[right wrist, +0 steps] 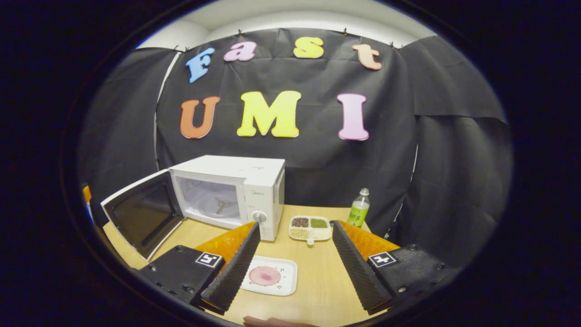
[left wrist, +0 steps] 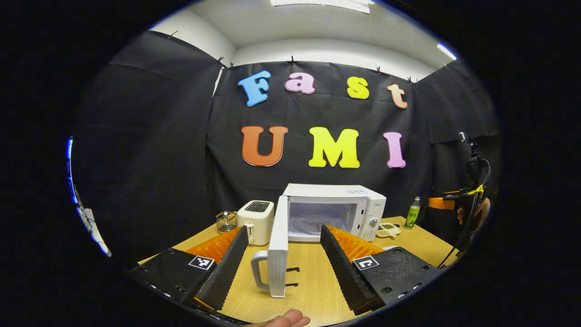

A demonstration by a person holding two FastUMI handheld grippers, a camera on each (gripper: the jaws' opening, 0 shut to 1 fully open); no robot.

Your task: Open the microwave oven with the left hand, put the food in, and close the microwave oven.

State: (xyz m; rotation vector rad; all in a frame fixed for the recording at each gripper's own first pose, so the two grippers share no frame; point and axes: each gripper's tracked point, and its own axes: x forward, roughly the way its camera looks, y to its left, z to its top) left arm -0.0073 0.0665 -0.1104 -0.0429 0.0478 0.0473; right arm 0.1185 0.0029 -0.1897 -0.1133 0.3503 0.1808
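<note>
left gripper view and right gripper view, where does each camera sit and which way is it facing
Left gripper view: rides the left gripper, facing the open door edge-on, the microwave behind; own fingers and a fingertip show, the other gripper far right.
Right gripper view: rides the right gripper, looking down over a plate between its fingers, the microwave ahead left.
Shared: microwave, open door, bottle, divided tray, table.

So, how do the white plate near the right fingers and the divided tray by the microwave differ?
The white plate lies nearer the camera, between the right gripper fingers; the divided tray lies farther back, beside the microwave. The plate carries one pink round item; the tray holds several compartments with different fillings. Both are white and lie flat on the wooden table.
</note>
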